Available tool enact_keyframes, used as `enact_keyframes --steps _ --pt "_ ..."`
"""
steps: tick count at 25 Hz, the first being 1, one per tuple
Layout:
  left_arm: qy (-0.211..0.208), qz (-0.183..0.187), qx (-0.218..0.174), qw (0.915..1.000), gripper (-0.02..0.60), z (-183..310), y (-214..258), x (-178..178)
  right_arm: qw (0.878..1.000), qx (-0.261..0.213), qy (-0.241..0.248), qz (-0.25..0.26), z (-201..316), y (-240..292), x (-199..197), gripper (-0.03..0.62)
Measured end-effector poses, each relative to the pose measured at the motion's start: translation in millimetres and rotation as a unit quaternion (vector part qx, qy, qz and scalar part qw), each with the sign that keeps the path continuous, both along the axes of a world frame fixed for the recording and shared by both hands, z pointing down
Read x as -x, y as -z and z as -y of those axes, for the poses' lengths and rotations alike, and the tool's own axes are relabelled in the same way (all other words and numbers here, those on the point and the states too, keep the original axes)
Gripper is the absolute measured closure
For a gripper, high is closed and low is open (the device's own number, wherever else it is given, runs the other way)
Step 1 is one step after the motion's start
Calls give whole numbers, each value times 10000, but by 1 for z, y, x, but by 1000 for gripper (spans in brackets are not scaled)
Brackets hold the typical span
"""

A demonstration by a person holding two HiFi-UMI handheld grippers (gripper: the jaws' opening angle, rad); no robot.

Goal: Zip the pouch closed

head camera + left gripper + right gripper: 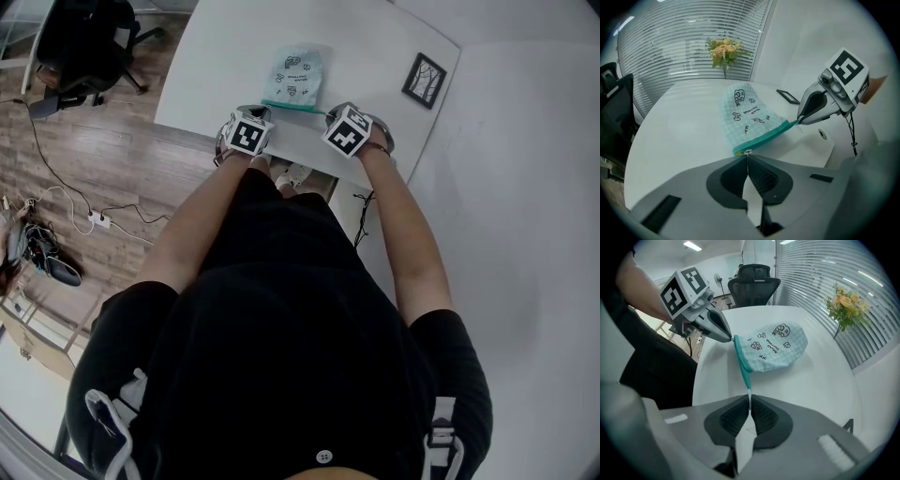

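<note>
A pale blue checked pouch (298,75) with small cartoon prints lies on the white table (225,66), its teal zipper edge (292,106) toward me. My left gripper (748,155) is shut on the small metal zipper pull (748,151) at one end of the zipper. My right gripper (749,398) is shut on the teal tab (748,389) at the other end. The zipper band (766,136) runs straight between the two. Each gripper shows in the other's view: the right gripper (800,120) and the left gripper (731,339), both pinching the pouch (776,348) ends.
A small framed picture (425,80) lies at the table's far right. A vase of flowers (724,49) stands at the back by the blinds. A black office chair (84,47) is off the table's left, with cables (94,220) on the wood floor.
</note>
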State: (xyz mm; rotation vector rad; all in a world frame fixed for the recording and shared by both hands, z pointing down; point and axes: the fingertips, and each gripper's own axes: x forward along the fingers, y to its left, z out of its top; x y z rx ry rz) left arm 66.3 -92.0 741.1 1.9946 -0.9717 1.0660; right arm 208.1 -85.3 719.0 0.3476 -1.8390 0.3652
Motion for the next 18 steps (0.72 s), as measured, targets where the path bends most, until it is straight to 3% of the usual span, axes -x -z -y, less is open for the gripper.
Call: enact_keyframes --steps 12,18 --pt "42 -23 29 10000 571 4 2 -3 9998 -12 -198 57 3 0 -9 571" --pt "74 -32 125 9999 571 2 -1 -9 9995 -262 73 -148 0 -8 -12 568"
